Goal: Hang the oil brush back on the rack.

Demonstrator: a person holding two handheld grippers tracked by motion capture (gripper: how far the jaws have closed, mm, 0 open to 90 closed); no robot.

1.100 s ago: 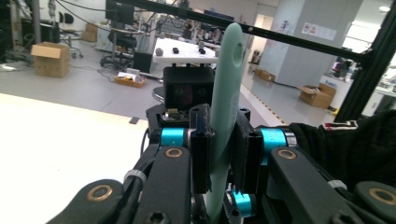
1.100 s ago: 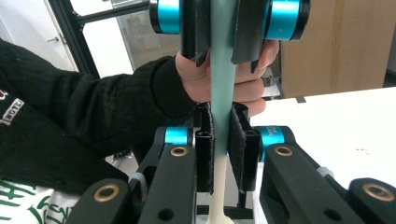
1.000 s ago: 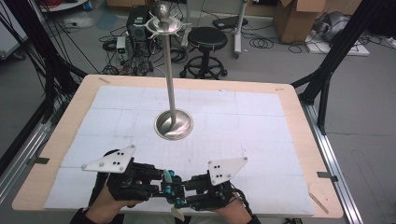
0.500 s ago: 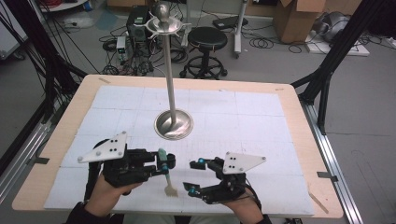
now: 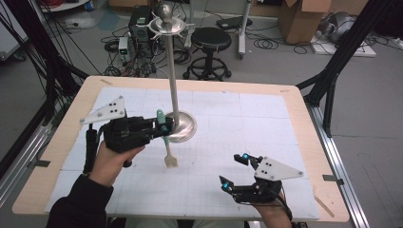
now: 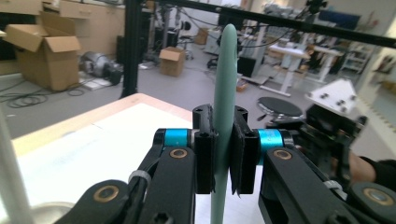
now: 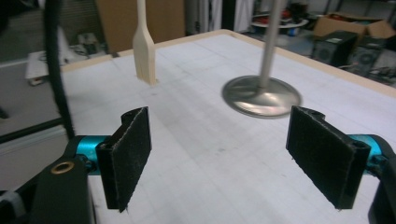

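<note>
- My left gripper [image 5: 161,127] is clamped tight on the green handle of the spatula [image 5: 167,148], so the tool hangs upright with its pale wooden blade just above the white mat [image 5: 266,123], free to be carried.
- It hangs just beside the metal stand [image 5: 177,124], whose hooks sit at the top of the pole; I judge it is meant to hang there.
- My right gripper [image 5: 237,172] has just been opening; its jaws stand wide and empty, low over the mat, well apart from the spatula.
</note>
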